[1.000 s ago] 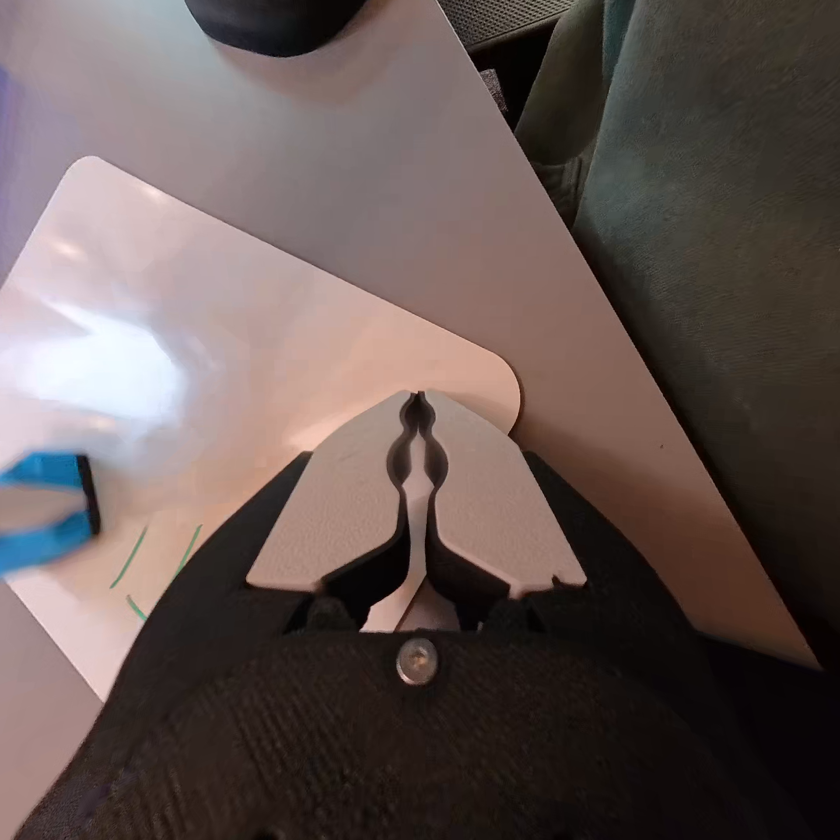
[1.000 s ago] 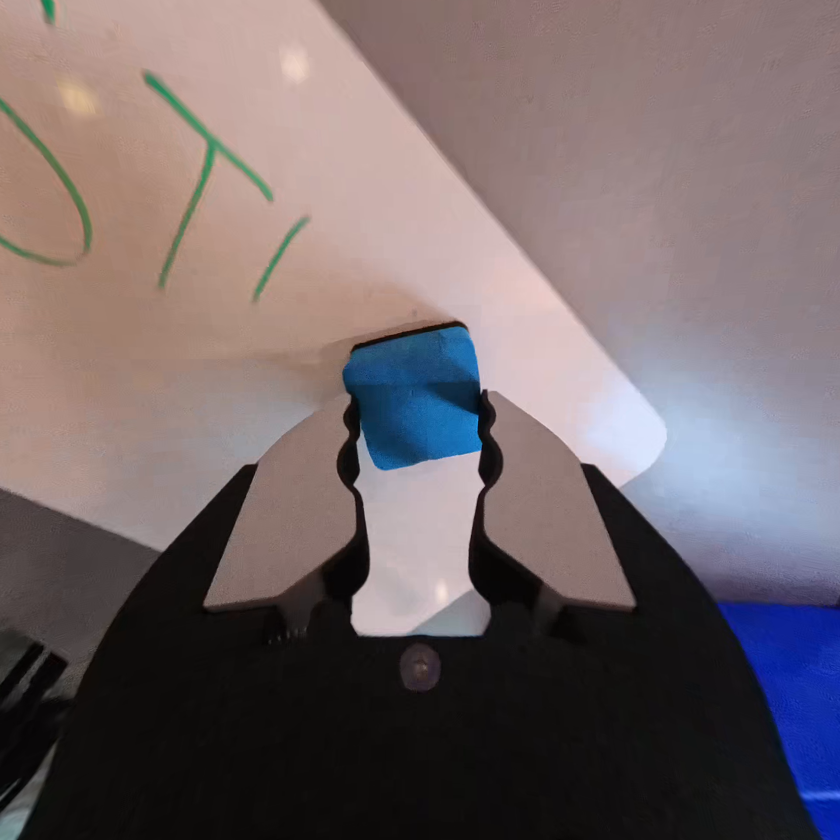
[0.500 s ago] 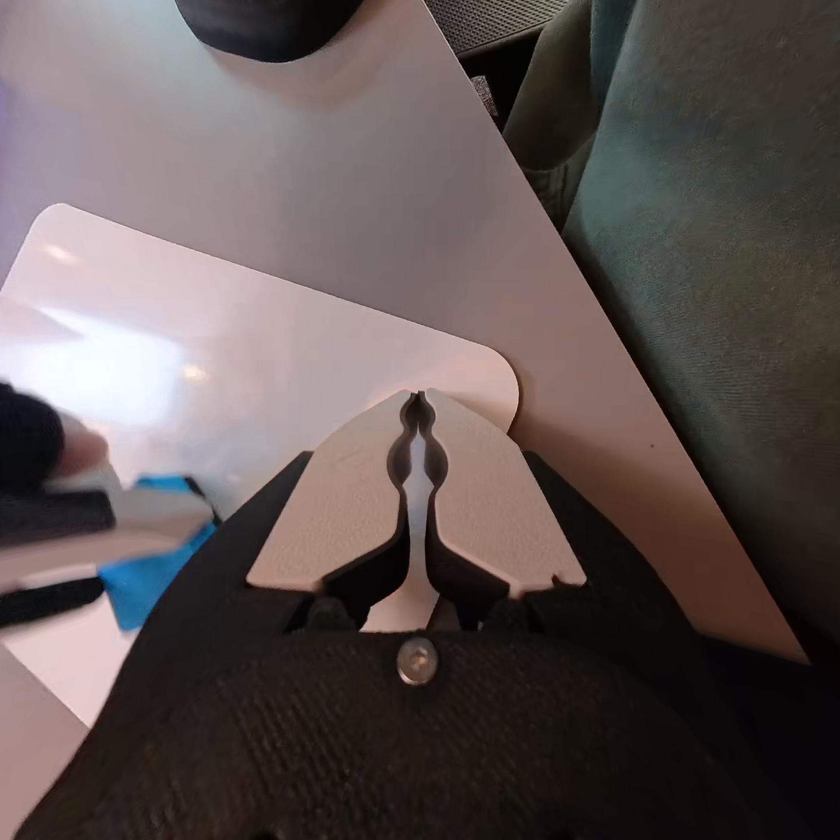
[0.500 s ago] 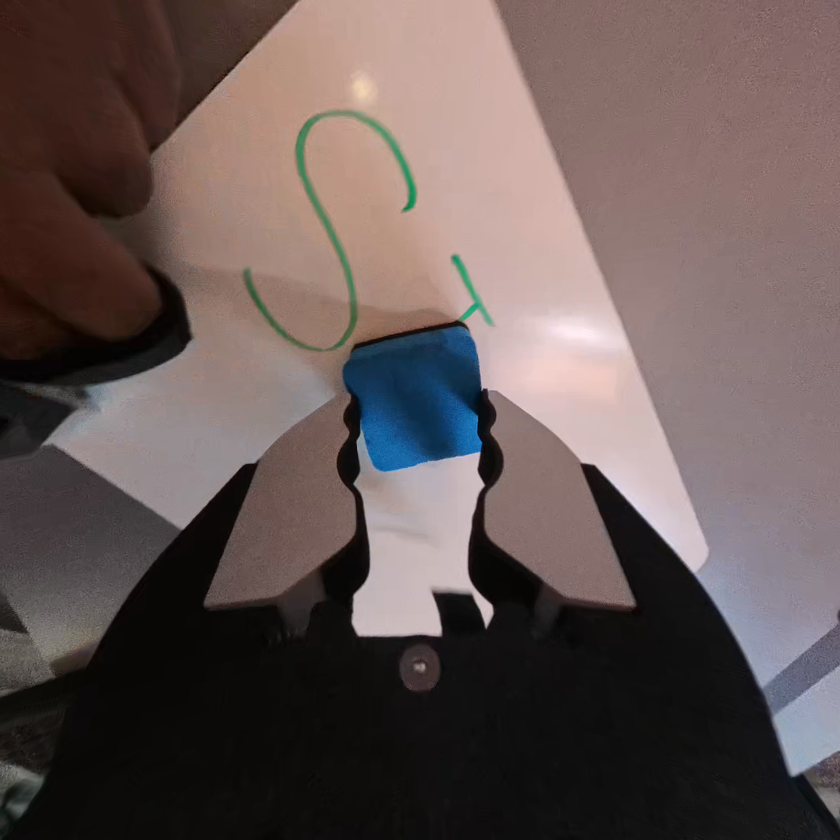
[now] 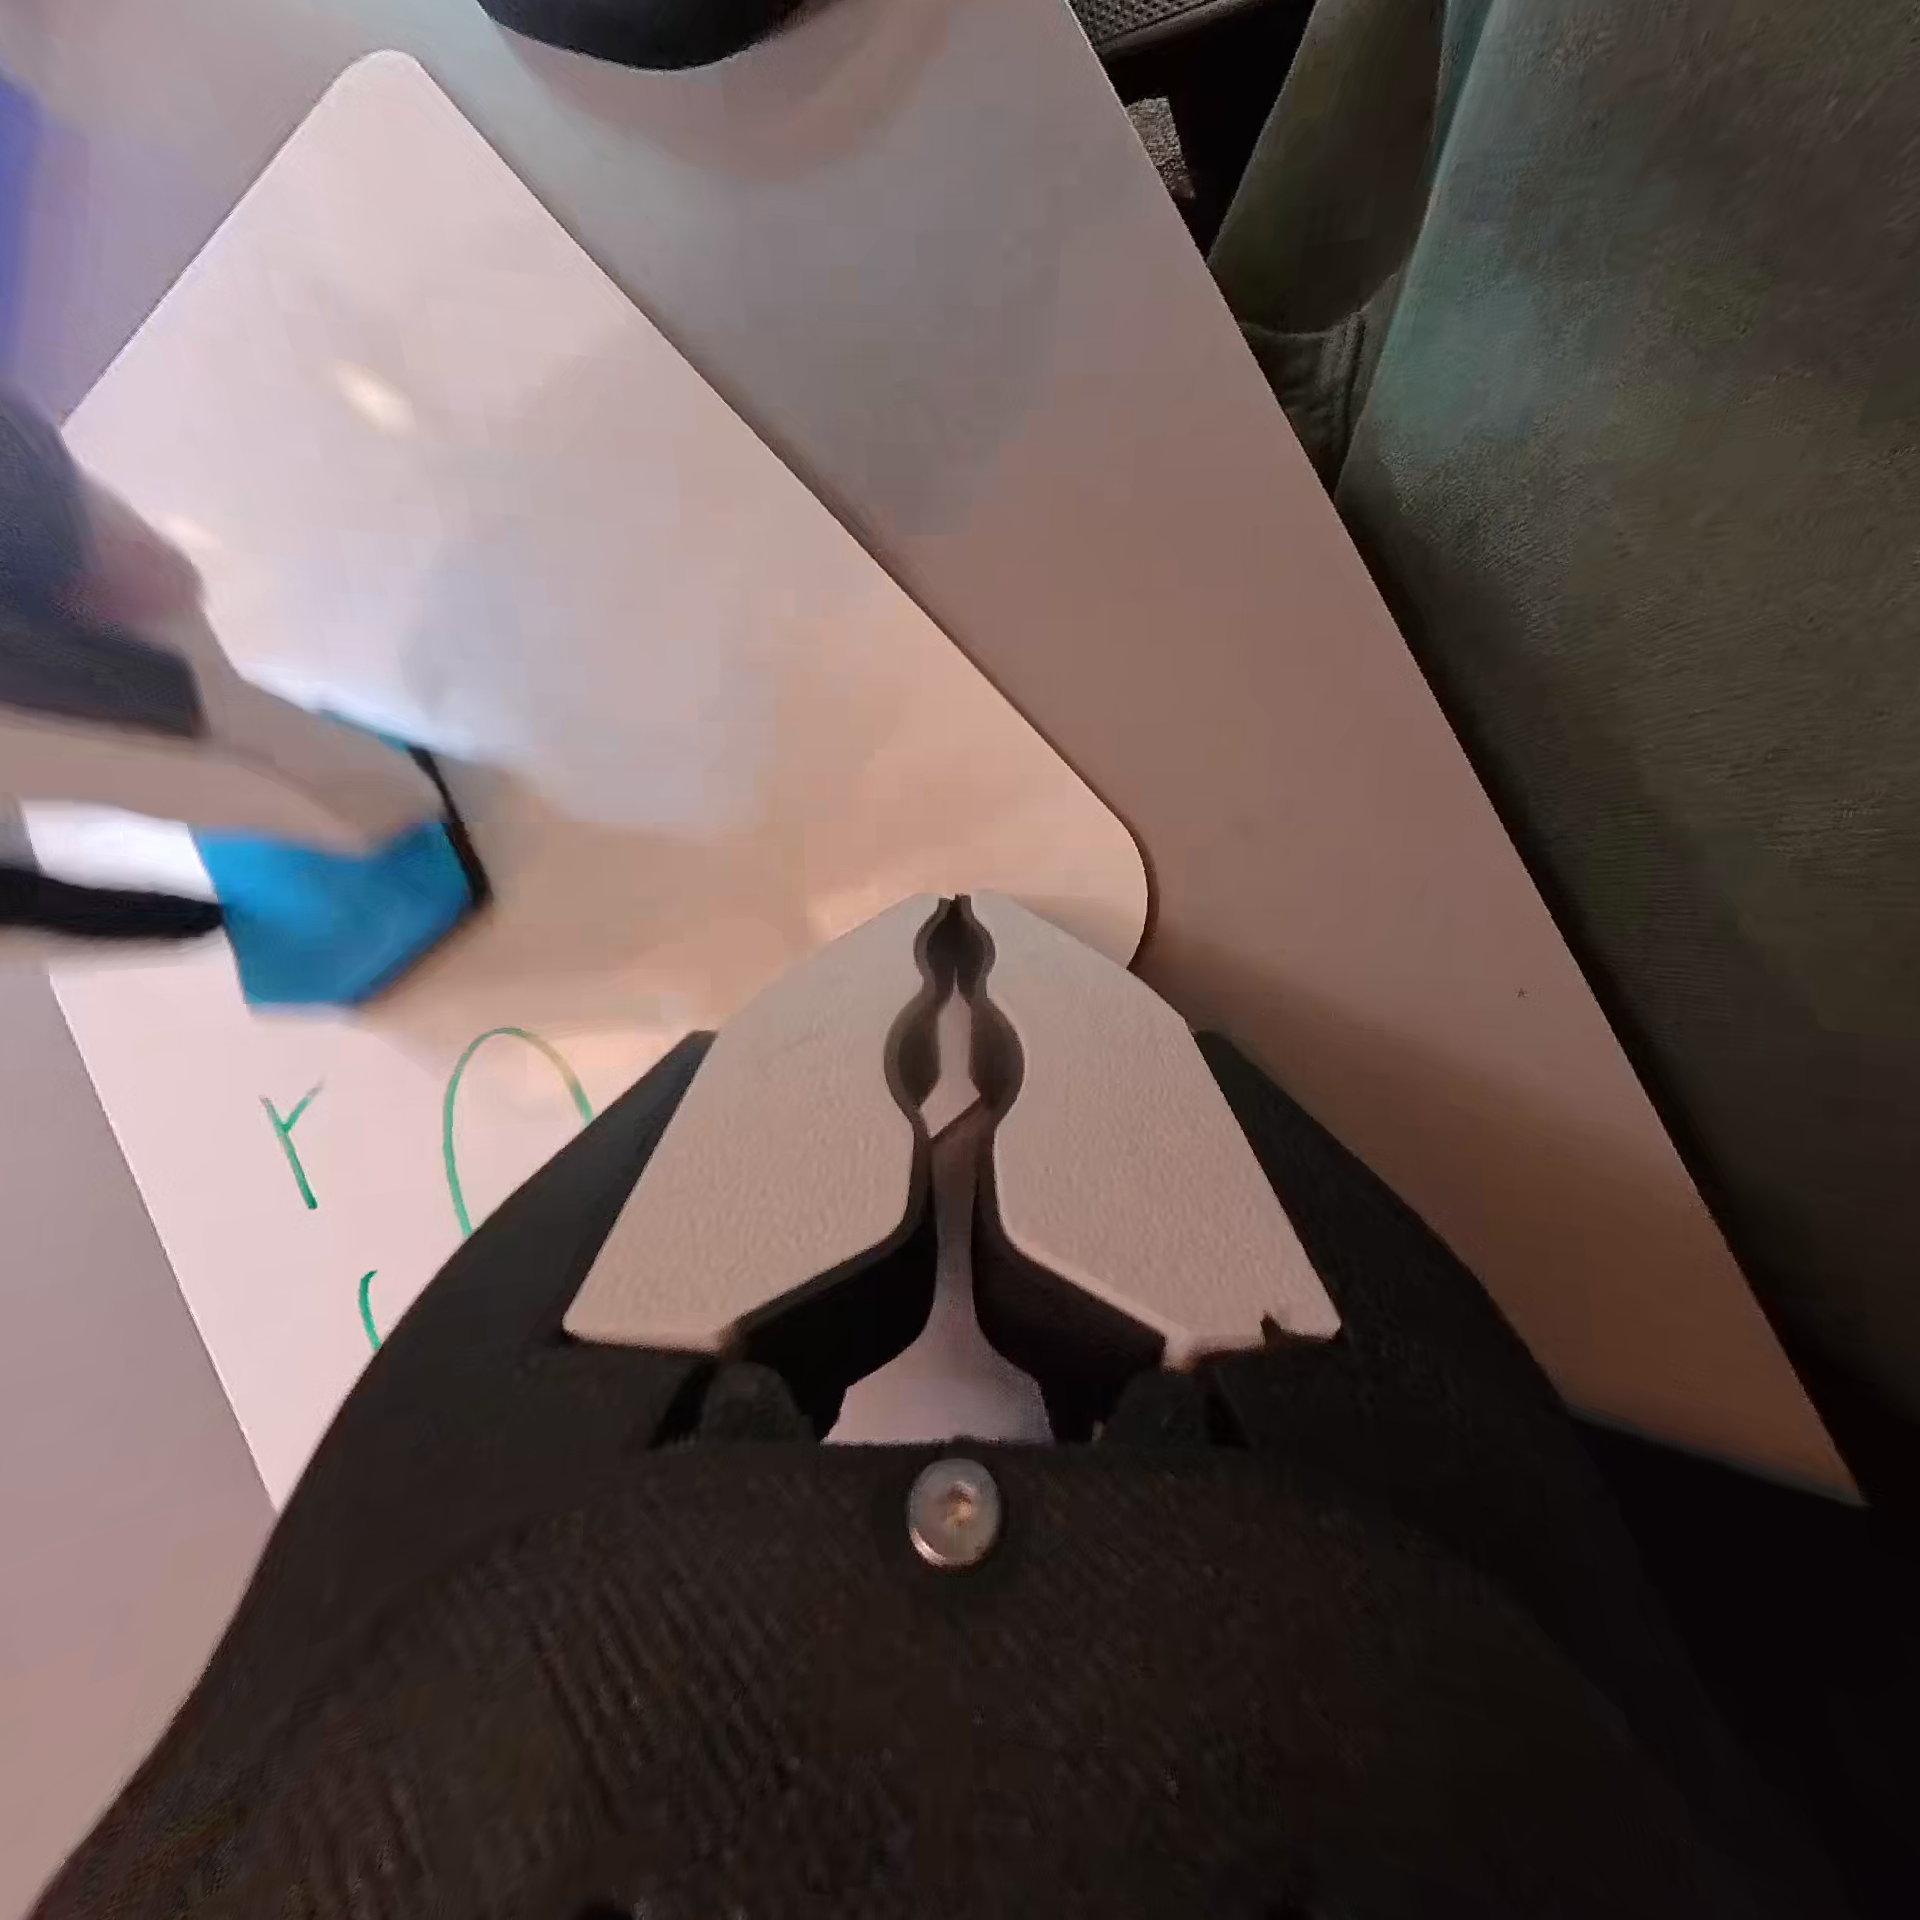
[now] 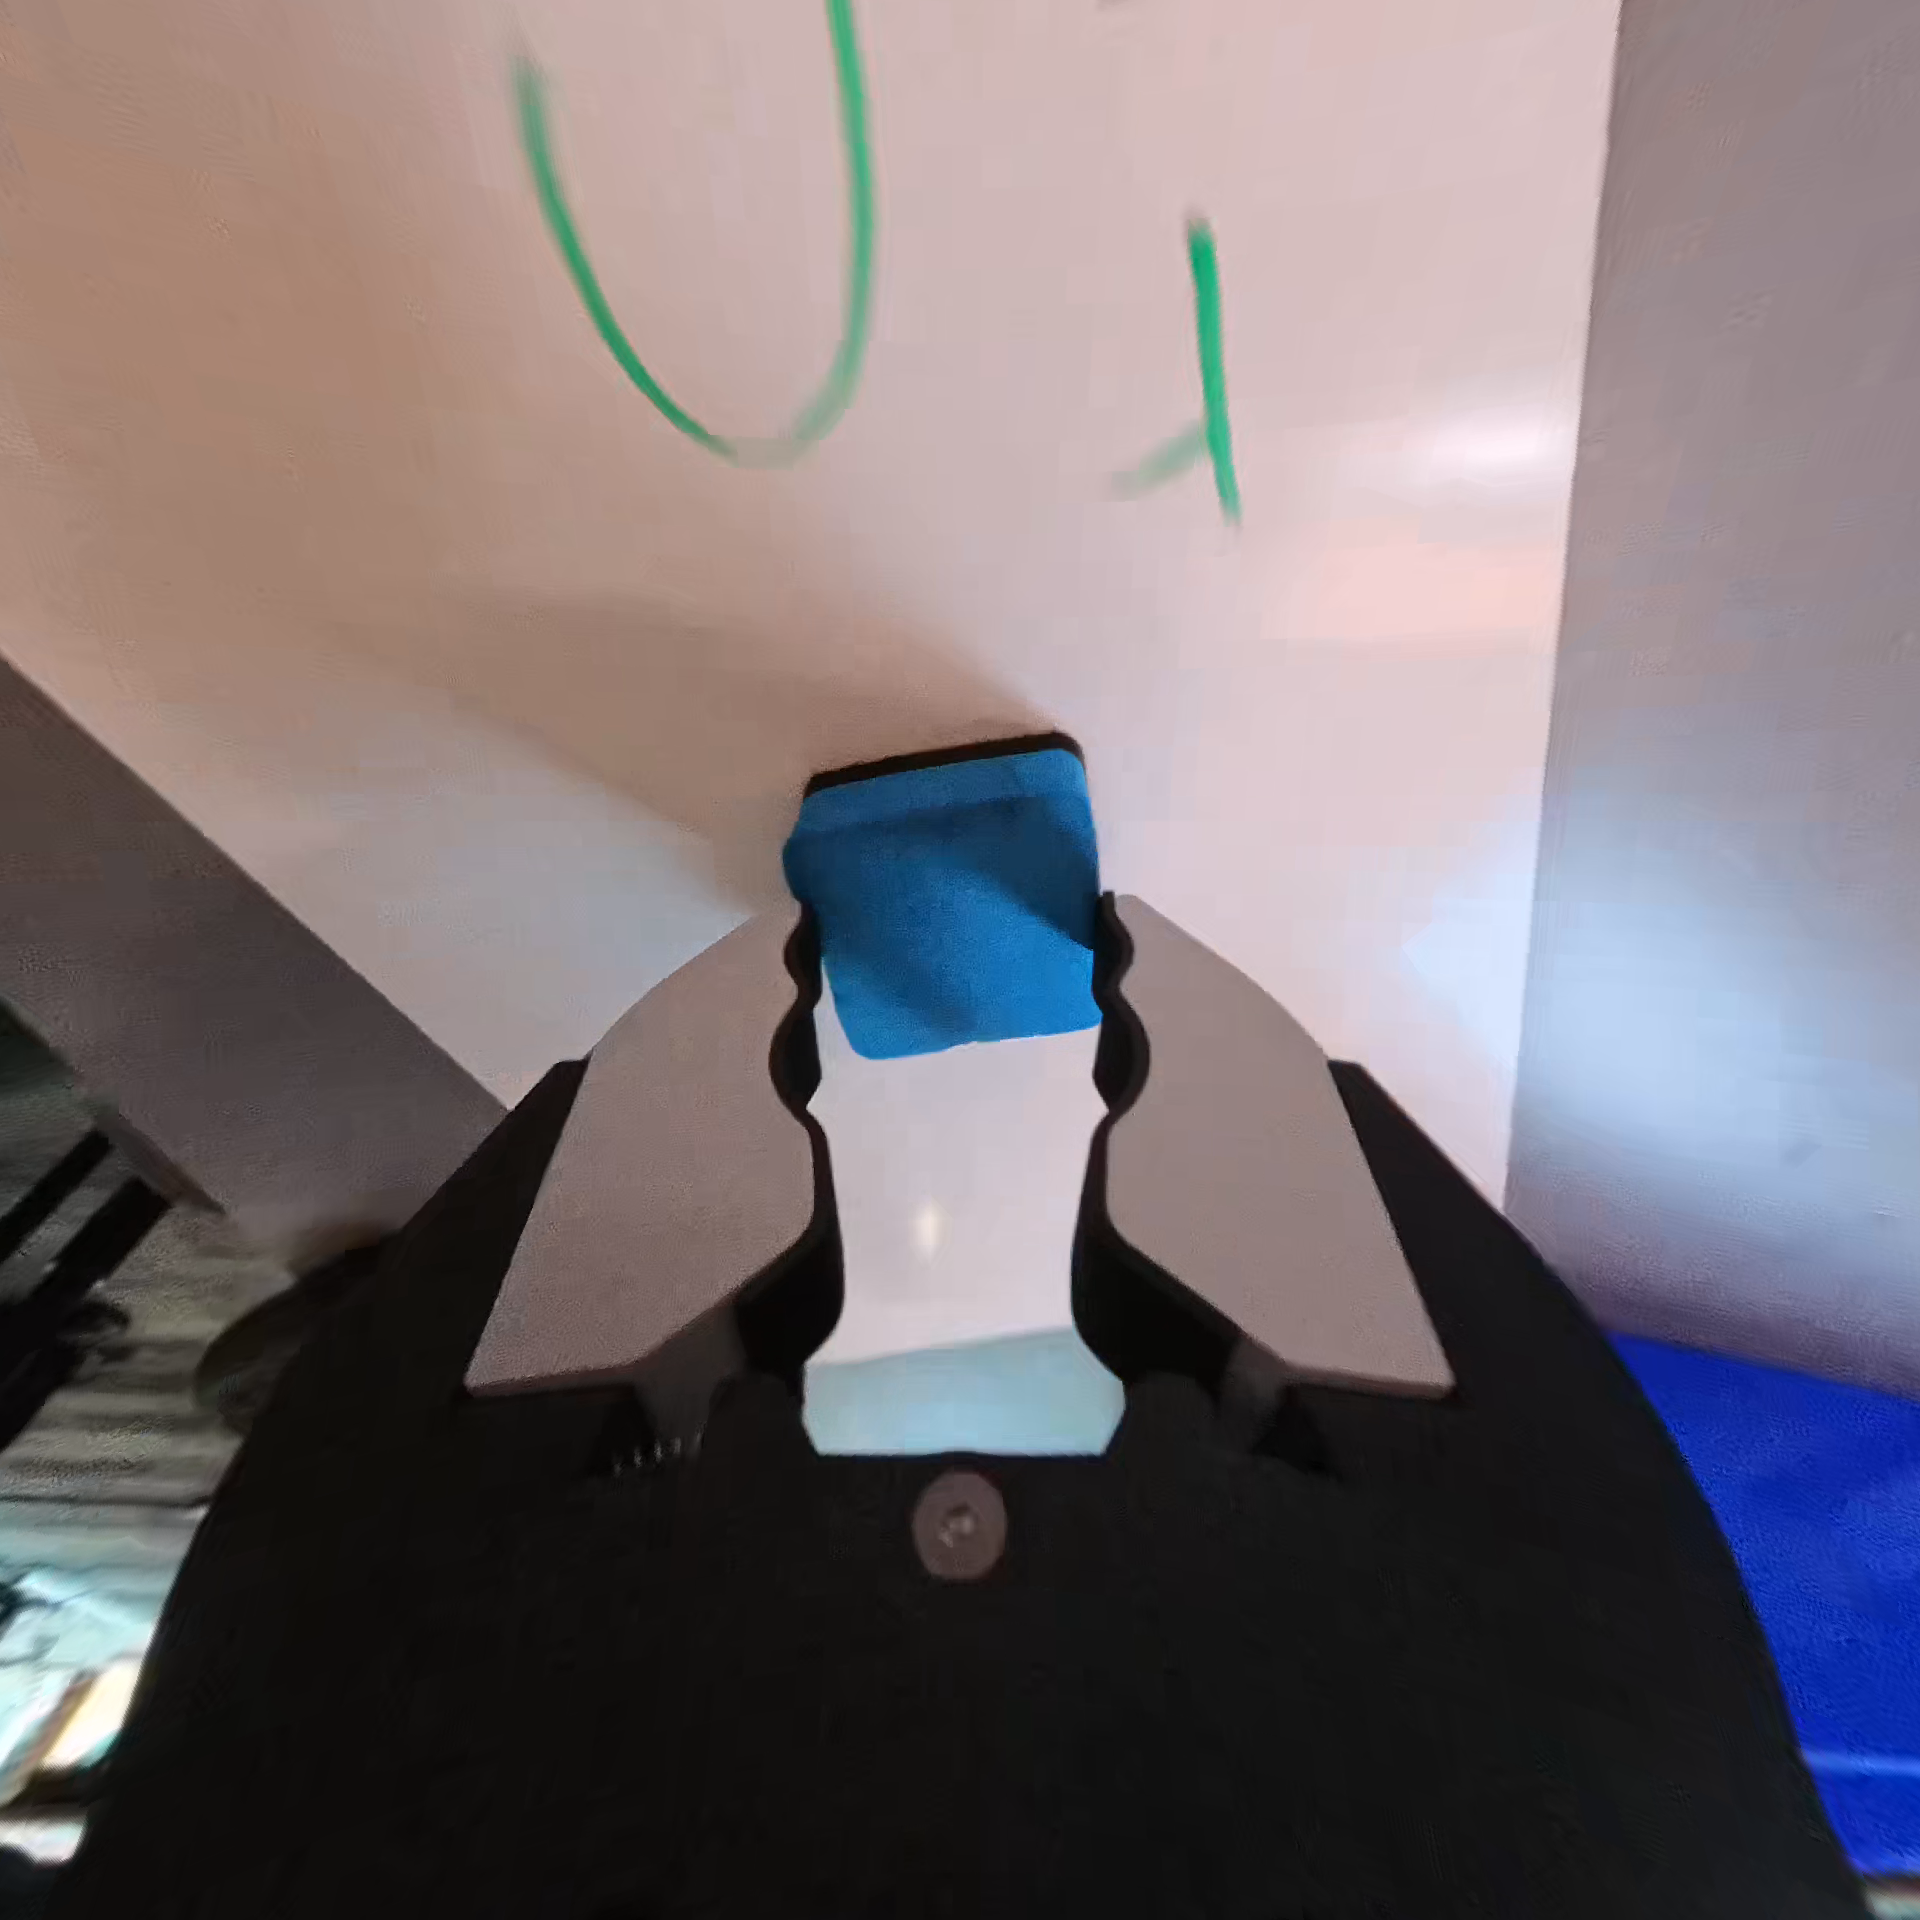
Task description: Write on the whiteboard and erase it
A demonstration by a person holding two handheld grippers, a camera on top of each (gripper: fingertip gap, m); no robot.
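A white whiteboard (image 5: 582, 540) with rounded corners lies on the grey table. Green marker strokes (image 5: 473, 1132) show near its near edge. My left gripper (image 5: 958, 914) is shut and empty, with its tips at the board's right corner. My right gripper (image 6: 951, 925) is shut on a blue eraser (image 6: 951, 914), whose dark felt face rests on the whiteboard (image 6: 416, 520) below the green strokes (image 6: 727, 343). In the left wrist view the right gripper and the eraser (image 5: 343, 914) show blurred at the left, over the board.
The grey table (image 5: 1039, 436) ends in a slanted edge at the right, with green fabric (image 5: 1662, 727) beyond it. A dark round object (image 5: 634, 26) sits at the table's far edge. A blue surface (image 6: 1829, 1538) lies at the lower right of the right wrist view.
The right gripper has swept the eraser across the board, and part of the green writing is gone. The left gripper's view of the board has shifted; it stays shut at the corner.
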